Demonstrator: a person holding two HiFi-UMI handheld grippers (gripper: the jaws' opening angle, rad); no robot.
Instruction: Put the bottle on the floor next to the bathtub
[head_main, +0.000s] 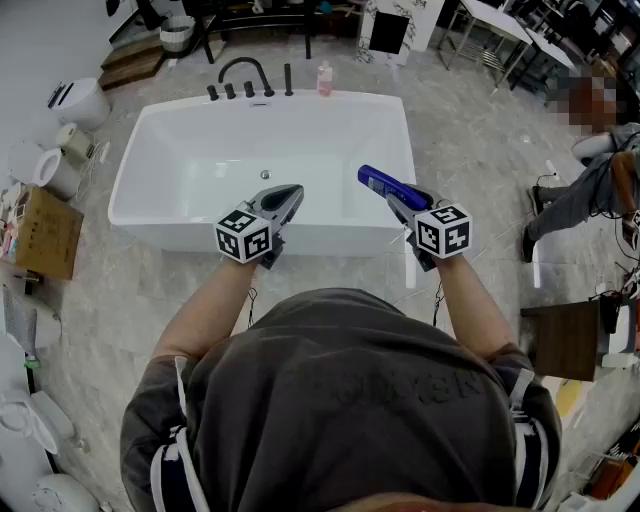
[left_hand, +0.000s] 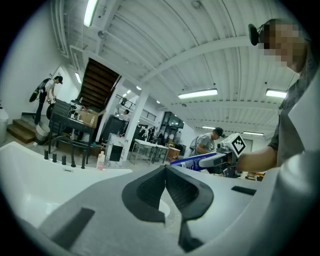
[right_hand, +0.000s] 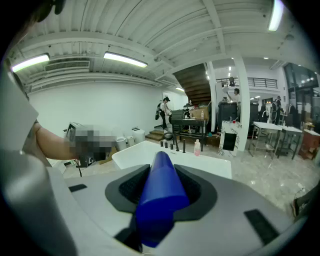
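Observation:
My right gripper (head_main: 398, 205) is shut on a blue bottle (head_main: 385, 184), held level above the right part of the white bathtub (head_main: 165, 140). In the right gripper view the blue bottle (right_hand: 161, 196) runs forward between the dark pads (right_hand: 129, 187), pointing toward the bathtub (right_hand: 145, 152). My left gripper (head_main: 285, 203) is shut with nothing in it, hovering over the tub's near rim. In the left gripper view its dark pads (left_hand: 152, 192) meet, and the bottle (left_hand: 192, 161) shows beyond them in the right gripper (left_hand: 220, 157).
A black faucet set (head_main: 247, 80) and a pink bottle (head_main: 324, 79) stand on the tub's far rim. Marbled floor (head_main: 465, 160) surrounds the tub. A cardboard box (head_main: 45, 232) and toilets lie at left; a person (head_main: 590, 185) bends at right.

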